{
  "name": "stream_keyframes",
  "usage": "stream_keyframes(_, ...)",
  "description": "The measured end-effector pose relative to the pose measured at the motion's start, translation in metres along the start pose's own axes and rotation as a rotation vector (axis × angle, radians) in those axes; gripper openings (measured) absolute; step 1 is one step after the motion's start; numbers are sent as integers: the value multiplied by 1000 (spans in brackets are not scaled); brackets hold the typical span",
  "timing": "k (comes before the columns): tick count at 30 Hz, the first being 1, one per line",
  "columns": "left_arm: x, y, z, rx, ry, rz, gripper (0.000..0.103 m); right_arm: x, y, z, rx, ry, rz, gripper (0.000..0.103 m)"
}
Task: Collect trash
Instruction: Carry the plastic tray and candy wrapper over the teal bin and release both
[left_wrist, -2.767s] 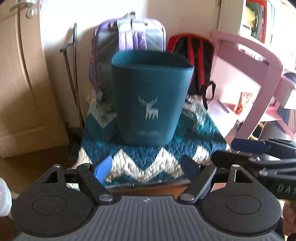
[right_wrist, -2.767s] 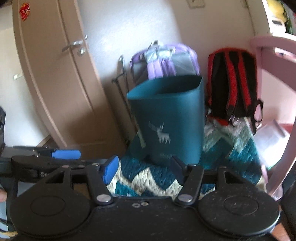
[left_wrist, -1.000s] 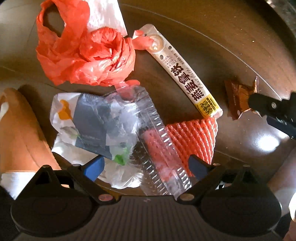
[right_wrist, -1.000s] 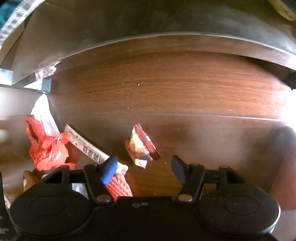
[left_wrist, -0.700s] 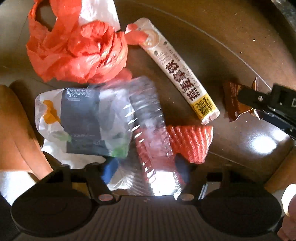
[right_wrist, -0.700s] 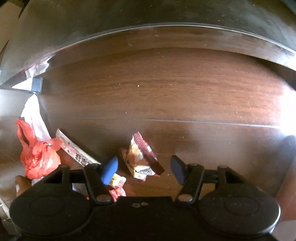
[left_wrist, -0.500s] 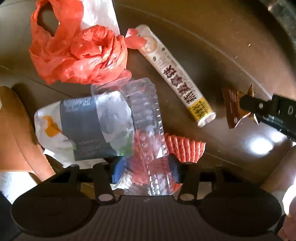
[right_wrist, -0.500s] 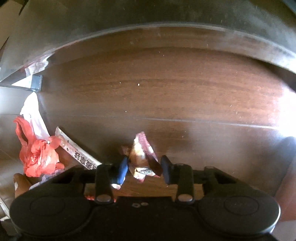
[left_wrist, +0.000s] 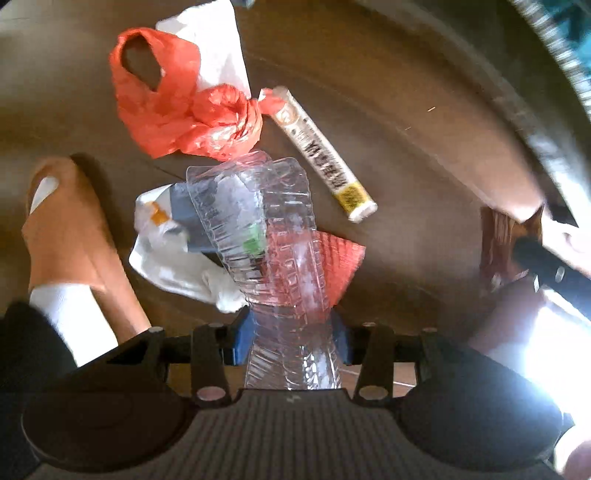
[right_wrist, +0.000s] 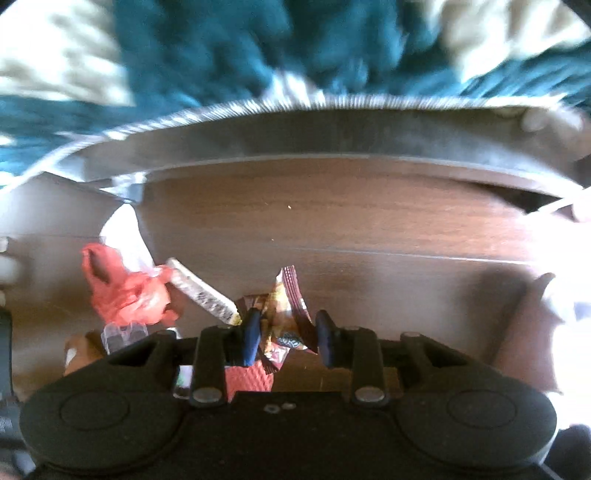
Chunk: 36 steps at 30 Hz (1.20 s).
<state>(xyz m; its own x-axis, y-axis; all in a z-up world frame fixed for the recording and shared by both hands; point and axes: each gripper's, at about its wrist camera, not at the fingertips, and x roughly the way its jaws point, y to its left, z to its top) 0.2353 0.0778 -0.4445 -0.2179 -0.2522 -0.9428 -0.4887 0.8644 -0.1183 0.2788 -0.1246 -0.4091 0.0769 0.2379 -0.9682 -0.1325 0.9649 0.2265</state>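
Clear plastic: your left gripper (left_wrist: 291, 338) is clamped on the crumpled clear clamshell tray (left_wrist: 266, 236), its jaws closing a last fraction; the tray stands out ahead of the blue pads.
Left of left gripper: a tan slipper (left_wrist: 70, 236) on the wood floor (left_wrist: 406, 147).
Ahead of left gripper: white printed bag (left_wrist: 166, 243), red foam net (left_wrist: 340, 258), red plastic bag (left_wrist: 177, 114) and long sachet (left_wrist: 321, 155) lie on the floor, uncollected.
Right gripper (right_wrist: 286, 338): pinched on the brown snack wrapper (right_wrist: 284, 306), jaws closing slightly.
Risk, tray: you grip springy, thin plastic near one end; a fast swing could flex it free.
Risk, wrapper: slick foil held by a fold; it may slide out if you tilt or loosen.
Risk, clearance: the rug (right_wrist: 221, 55) edge lies ahead; snagging could tug either item.
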Motion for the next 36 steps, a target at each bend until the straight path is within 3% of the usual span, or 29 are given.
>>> stream_keyframes(7,-91,3,-41,39,-136,-150,43,-95,12,-24,-19,-130,28,30)
stream_keyframes(14,-168,2,-94,127,-305,-247,43,-190,30,-65,-96,-290,71,30)
stream_keyframes(25,-269,-17,-163,301,-558,-320,44,-309,44,-113,-148,-504,69,30)
stream_keyframes(36,-377,-43,-191,414,-782,-391,44,-427,60,-113,-251,-752,30,30)
